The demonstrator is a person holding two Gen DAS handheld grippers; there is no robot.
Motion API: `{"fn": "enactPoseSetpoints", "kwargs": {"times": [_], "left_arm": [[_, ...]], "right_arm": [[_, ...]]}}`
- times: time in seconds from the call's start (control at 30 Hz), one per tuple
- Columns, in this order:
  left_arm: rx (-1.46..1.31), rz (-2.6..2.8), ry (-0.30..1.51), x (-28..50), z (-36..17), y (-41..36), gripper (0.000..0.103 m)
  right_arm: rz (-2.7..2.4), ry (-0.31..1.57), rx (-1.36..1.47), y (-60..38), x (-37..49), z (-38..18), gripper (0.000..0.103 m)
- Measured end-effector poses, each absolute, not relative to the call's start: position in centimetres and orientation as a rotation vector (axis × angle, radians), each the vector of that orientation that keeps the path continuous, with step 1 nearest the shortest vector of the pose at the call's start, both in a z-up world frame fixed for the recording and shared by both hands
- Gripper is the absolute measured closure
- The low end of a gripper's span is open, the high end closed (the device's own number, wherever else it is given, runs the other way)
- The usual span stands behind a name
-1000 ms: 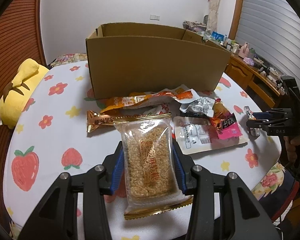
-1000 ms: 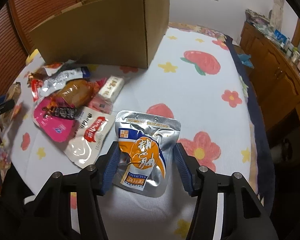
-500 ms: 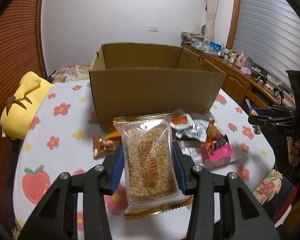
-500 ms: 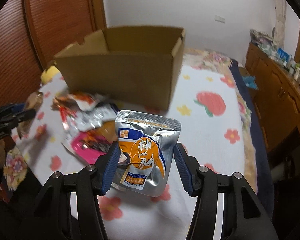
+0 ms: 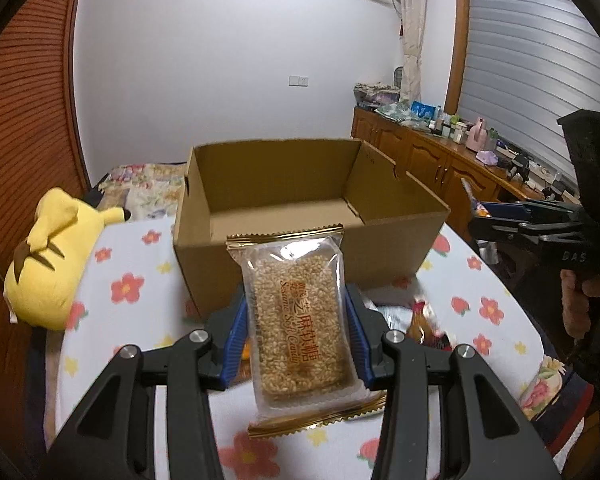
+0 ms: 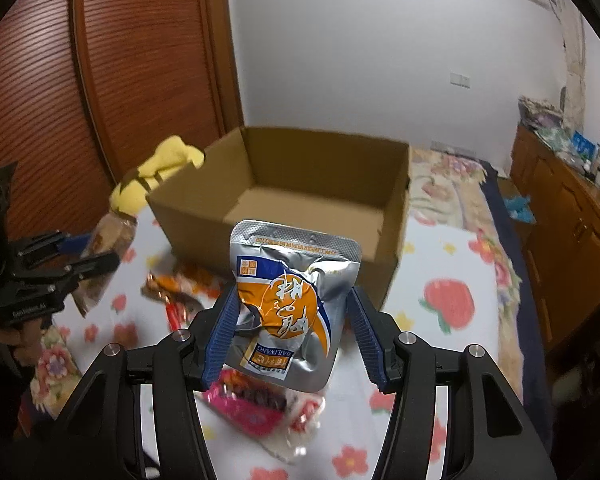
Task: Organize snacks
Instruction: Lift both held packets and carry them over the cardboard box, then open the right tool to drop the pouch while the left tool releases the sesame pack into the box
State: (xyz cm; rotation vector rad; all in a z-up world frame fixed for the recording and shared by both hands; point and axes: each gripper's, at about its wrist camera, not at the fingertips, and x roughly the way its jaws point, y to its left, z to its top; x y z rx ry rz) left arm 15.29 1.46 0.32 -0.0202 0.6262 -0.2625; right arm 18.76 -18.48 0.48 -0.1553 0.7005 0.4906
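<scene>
Crinkly clear-wrapped sesame candy bar [image 5: 298, 320], light and stiff, pinched across its width by the left gripper [image 5: 296, 334]; right gripper [image 6: 288, 328] clamps the slippery foil pouch [image 6: 286, 304], both near the cardboard box [image 5: 396, 252].

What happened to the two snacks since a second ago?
Both went up off the table toward the cardboard box, whose inside now shows. The left gripper still grips the sesame candy; the right gripper still grips the silver pouch. The box stayed put.
</scene>
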Motion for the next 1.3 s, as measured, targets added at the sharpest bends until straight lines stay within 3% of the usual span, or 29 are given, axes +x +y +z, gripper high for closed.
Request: {"fn": "enactPoseSetpoints", "kwargs": {"times": [0.63,0.77,0.83,0.87,1.3], "left_arm": [[0.011,-0.249,0.617,25.2,2.6,1.4,0.059],[0.013,-0.25,0.634,26.6,1.9,1.0,0.059],[0.014,-0.253,0.644,27.3,1.6,0.7,0.059],[0.013,-0.254,0.648,27.6,1.4,0.6,0.059],[0.036,-0.24,0.697,30.5,-0.3,-0.9,0.055]], "right_arm": [[0.509,0.684,-0.175,-16.4,28.8,-0.5,0.045],[0.517,0.706,-0.172,-16.3,30.0,-1.4,0.049],[0.517,0.71,-0.183,-16.2,30.1,-1.7,0.061],[0.518,0.715,-0.182,-16.2,30.3,-1.8,0.062],[0.524,0.717,-0.143,-18.2,29.2,-1.5,0.058]]}}
